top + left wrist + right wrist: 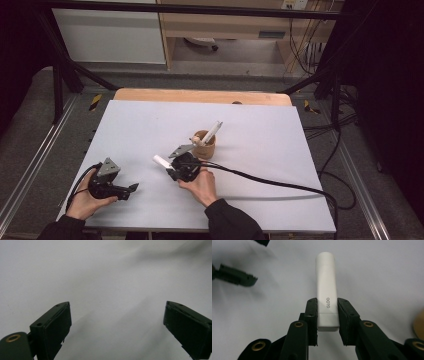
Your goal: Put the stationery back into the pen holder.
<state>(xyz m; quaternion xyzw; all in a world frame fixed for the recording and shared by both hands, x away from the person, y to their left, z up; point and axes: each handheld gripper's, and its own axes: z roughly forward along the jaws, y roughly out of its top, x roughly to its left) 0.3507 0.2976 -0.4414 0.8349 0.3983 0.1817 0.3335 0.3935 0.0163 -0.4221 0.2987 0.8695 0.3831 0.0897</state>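
Glue stick clamped in the right gripper, short of the wooden cup.

Its pads pinch the white glue stick near its base, above mid-tabletop toward the near edge; keep it level, then tip it into the cup beside what looks like another stick. The left gripper rests open by the near-left corner. White tabletop, dim room, cables trailing right.

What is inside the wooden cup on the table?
A white stick-like item stands tilted in the wooden cup, its upper end leaning out over the rim. The cup wall hides its lower part and anything else inside.
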